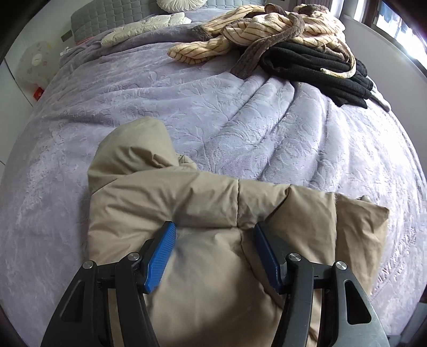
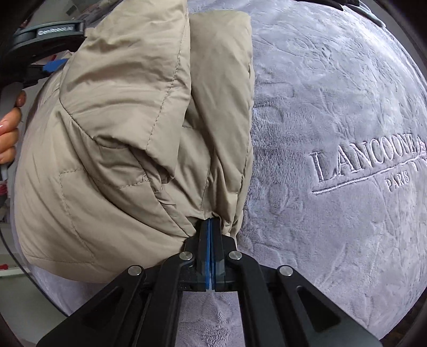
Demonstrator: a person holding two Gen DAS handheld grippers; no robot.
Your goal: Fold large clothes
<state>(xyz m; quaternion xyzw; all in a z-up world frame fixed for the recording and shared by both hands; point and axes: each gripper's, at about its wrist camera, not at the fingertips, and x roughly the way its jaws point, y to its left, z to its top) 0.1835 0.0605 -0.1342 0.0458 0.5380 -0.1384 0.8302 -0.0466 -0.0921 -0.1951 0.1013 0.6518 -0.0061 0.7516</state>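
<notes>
A beige puffer jacket (image 1: 202,202) lies bunched and partly folded on the lilac bedspread (image 1: 240,120). My left gripper (image 1: 213,232) is open, its blue pads resting on the jacket's top with fabric between them. In the right wrist view the jacket (image 2: 120,133) fills the left half. My right gripper (image 2: 210,224) is shut on the jacket's edge, blue pads pressed together. The left gripper (image 2: 50,40) and the hand holding it show at the upper left of that view.
A heap of striped cream and black clothes (image 1: 293,45) lies at the far right of the bed. Pillows and a grey headboard (image 1: 120,16) are at the back. The bedspread carries embroidered lettering (image 2: 365,162) to the right of the jacket.
</notes>
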